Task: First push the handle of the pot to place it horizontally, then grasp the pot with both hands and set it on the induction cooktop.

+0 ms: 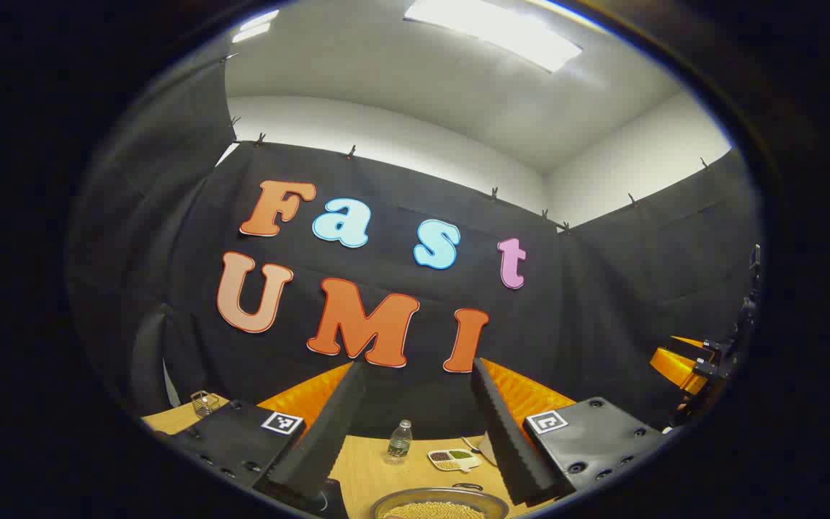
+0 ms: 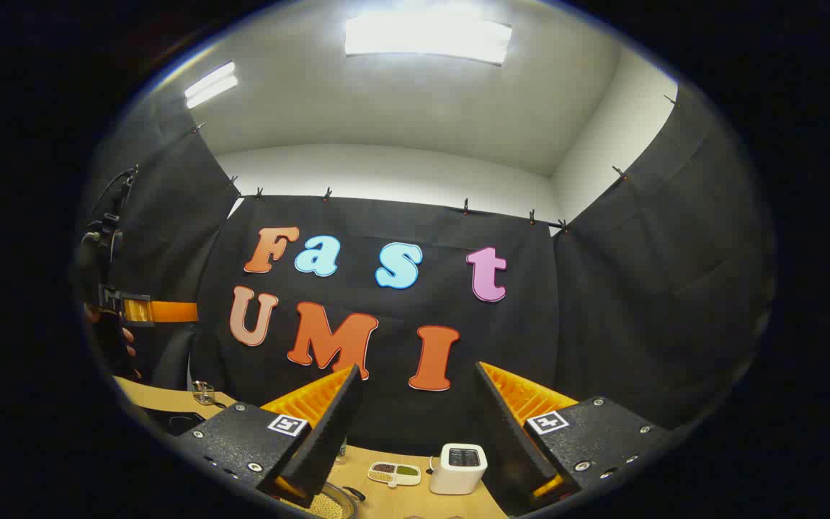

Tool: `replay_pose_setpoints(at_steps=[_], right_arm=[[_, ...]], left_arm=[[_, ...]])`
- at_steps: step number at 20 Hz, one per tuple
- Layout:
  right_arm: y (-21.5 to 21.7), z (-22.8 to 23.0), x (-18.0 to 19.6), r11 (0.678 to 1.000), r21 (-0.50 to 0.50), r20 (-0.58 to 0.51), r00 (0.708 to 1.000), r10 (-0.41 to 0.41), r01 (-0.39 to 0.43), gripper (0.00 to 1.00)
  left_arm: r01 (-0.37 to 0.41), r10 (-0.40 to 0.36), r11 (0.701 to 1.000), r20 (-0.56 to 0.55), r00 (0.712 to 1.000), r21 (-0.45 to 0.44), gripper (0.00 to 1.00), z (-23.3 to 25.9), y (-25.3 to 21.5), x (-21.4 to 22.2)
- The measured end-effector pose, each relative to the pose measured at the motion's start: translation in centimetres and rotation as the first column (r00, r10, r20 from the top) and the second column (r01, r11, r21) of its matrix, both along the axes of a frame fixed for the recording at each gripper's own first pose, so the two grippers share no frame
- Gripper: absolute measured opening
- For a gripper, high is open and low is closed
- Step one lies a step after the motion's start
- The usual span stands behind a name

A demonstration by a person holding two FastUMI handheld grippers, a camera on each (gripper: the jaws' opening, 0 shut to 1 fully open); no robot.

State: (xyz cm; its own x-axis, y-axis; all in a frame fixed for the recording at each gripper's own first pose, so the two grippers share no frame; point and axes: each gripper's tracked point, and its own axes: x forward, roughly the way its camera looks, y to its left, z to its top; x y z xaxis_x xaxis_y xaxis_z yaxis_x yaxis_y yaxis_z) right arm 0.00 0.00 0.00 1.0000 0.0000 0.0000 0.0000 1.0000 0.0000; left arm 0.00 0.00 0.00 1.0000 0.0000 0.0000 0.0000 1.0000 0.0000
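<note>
Wooden table bears pot, bottle, toaster

On my feeds I count one desk. On it: one pot filled with pale grains, one clear plastic water bottle, one divided dish with three compartments of beans, one white toaster, one small glass jar. Tongs: two, the left tongs and the right tongs, each with two fingers spread apart. Ceiling light panels: two.
</note>
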Motion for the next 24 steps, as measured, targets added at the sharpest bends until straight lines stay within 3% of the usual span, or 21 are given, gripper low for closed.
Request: replay_pose_setpoints(at_steps=[4,11,18,23,24], right_arm=[[0.0,1.9,-0.8,1.000,-0.024,0.050,0.999,-0.009,0.011,0.95],[-0.3,2.4,0.2,1.000,-0.013,0.081,0.997,-0.012,0.013,0.95],[-0.1,-0.1,1.4,1.000,0.004,0.041,0.999,0.003,-0.003,0.95],[0.2,-1.1,1.6,1.000,-0.015,0.022,0.999,0.023,-0.023,0.95],[0.3,-1.3,1.6,1.000,-0.014,0.023,0.999,0.024,-0.024,0.95]], left_arm=[[-0.003,0.003,1.000,0.002,1.000,0.011,0.97,1.2,0.3,-1.3],[-0.071,0.066,0.990,0.043,0.997,0.121,0.97,3.3,1.9,-2.7],[-0.080,0.073,0.993,0.078,0.994,0.092,0.96,3.2,3.2,-2.3],[-0.054,0.052,0.995,0.026,0.998,0.082,0.96,0.8,3.6,-1.6],[-0.043,0.044,0.996,0.000,0.999,0.075,0.92,-0.1,3.3,-1.5]])
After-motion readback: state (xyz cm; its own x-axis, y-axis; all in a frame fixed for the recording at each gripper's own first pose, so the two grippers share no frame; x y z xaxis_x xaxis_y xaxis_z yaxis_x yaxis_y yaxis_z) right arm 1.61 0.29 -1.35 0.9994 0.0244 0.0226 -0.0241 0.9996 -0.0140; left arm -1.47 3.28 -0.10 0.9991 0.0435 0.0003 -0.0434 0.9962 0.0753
